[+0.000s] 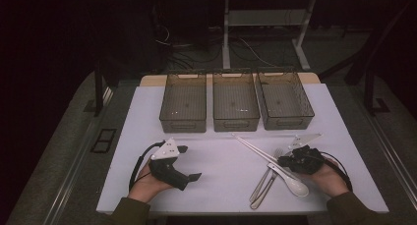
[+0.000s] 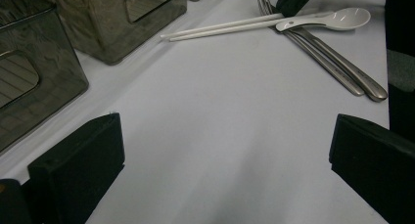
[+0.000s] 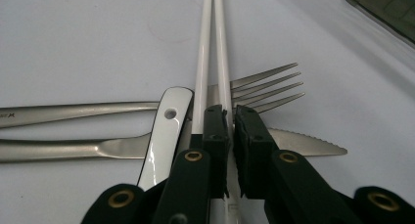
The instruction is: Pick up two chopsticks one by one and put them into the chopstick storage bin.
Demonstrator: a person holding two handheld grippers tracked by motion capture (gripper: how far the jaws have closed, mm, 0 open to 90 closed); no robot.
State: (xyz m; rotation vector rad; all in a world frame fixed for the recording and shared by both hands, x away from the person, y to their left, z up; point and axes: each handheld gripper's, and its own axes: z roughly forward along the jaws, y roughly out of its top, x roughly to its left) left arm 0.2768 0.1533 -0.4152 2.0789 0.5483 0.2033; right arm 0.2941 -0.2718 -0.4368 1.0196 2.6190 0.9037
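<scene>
Your right claw (image 3: pixel 230 131) is sitting low in the middle of the right gripper view, its jaws pinching one white chopstick (image 3: pixel 222 53) of the pair, the other one (image 3: pixel 203 53) lying just left of the jaws. Both are crossing over the fork (image 3: pixel 266 87), the knife (image 3: pixel 303 143) and the white spoon handle (image 3: pixel 164 136) on the desk (image 1: pixel 221 161). At lower left of the high view, your left claw (image 1: pixel 189 162) is resting wide open, holding nothing. Three bins (image 1: pixel 236 102) are standing along the upper middle.
</scene>
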